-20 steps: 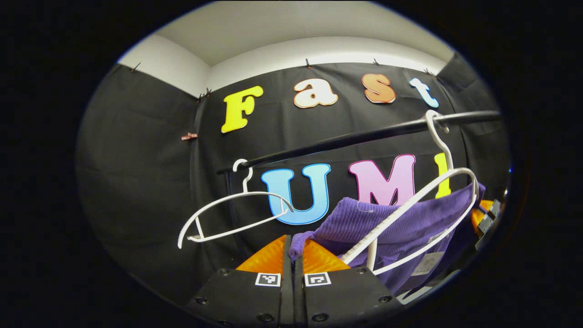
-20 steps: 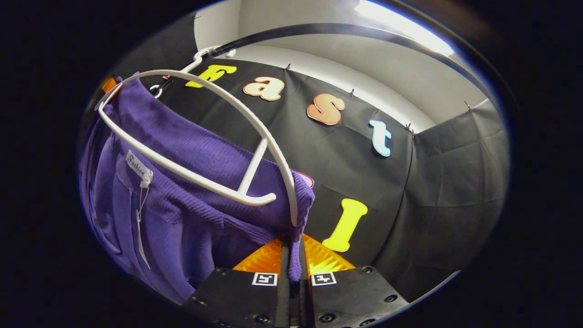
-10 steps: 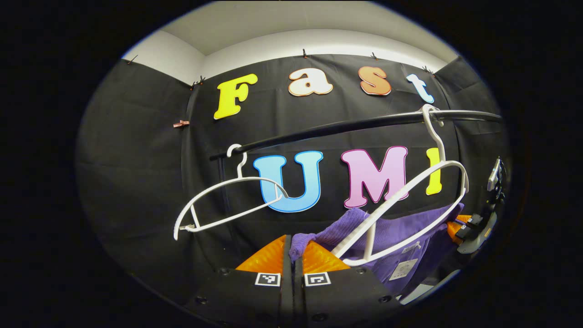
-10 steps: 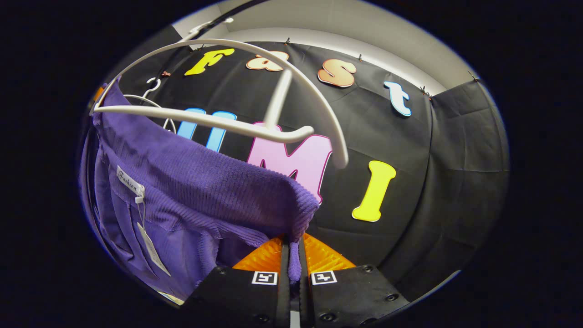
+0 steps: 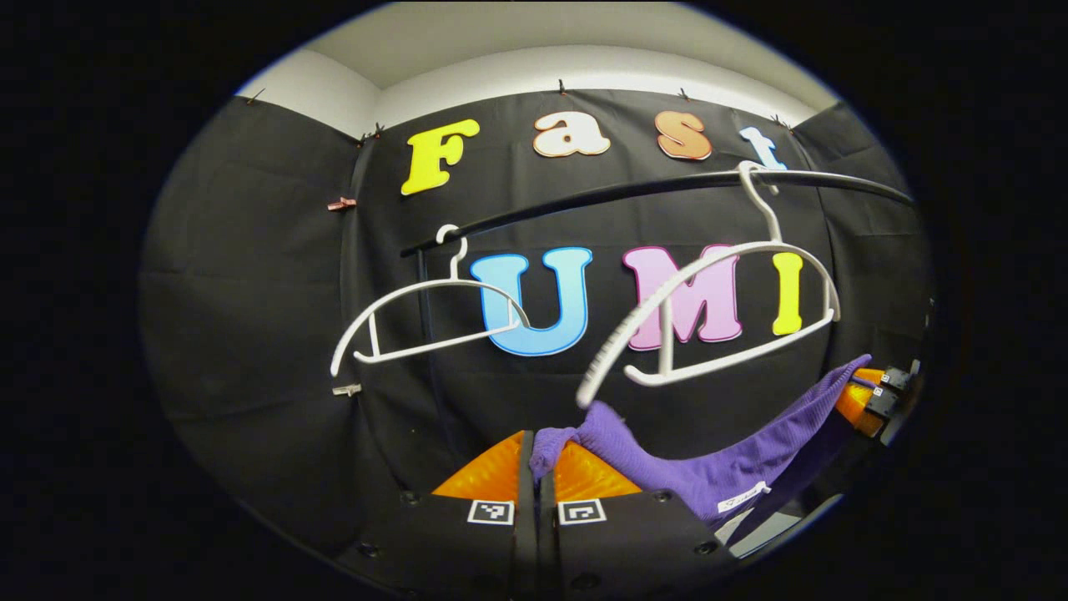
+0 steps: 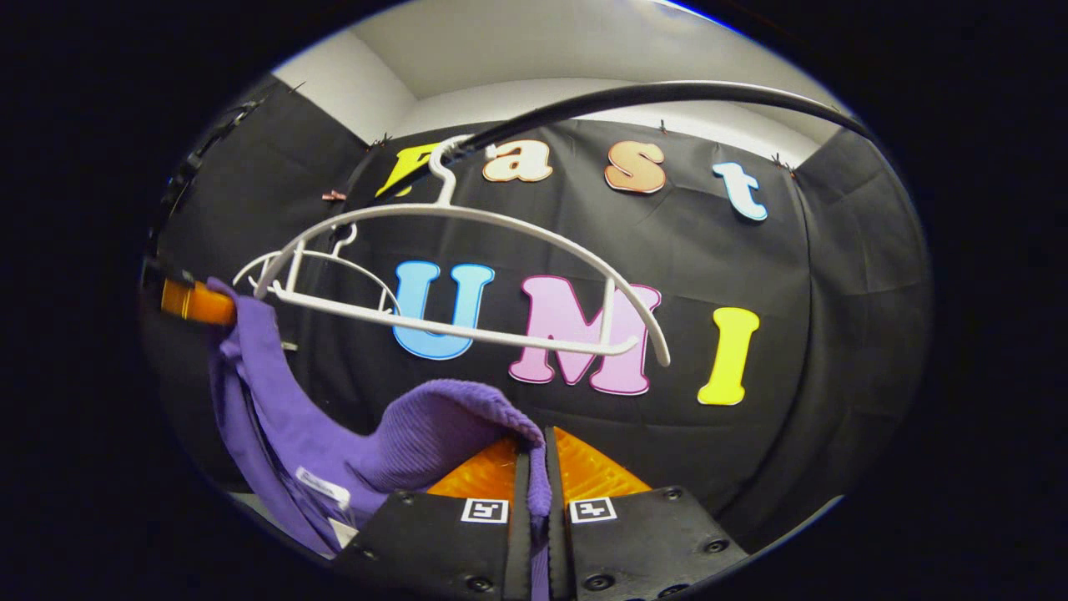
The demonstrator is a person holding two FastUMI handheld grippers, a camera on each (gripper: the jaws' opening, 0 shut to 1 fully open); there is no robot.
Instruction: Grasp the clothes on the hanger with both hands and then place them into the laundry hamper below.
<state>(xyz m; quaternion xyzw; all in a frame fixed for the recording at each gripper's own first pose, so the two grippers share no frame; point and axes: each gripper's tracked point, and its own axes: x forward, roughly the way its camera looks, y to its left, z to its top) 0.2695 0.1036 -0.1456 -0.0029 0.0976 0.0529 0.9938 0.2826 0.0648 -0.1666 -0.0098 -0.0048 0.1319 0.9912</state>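
A purple knit garment (image 5: 709, 467) hangs slack between my two grippers, free of its white hanger (image 5: 709, 313). My left gripper (image 5: 538, 455) is shut on one corner of the cloth. In the left gripper view the right gripper (image 5: 872, 392) holds the other end at the far right. In the right gripper view my right gripper (image 6: 534, 459) is shut on the purple garment (image 6: 417, 442), which sags left toward the left gripper (image 6: 196, 300). The bare white hanger (image 6: 467, 284) hangs just above the cloth on the black rail (image 6: 667, 92).
A second bare white hanger (image 5: 425, 321) hangs farther left on the black rail (image 5: 634, 196). A white tag (image 5: 741, 497) is sewn into the garment's inner edge. A pale surface (image 5: 763, 530) shows low at the right under the cloth.
Both grippers have pulled the garment down and off the hanger. The hanger now hangs bare above the cloth and has swung level. The cloth sags between the grippers.
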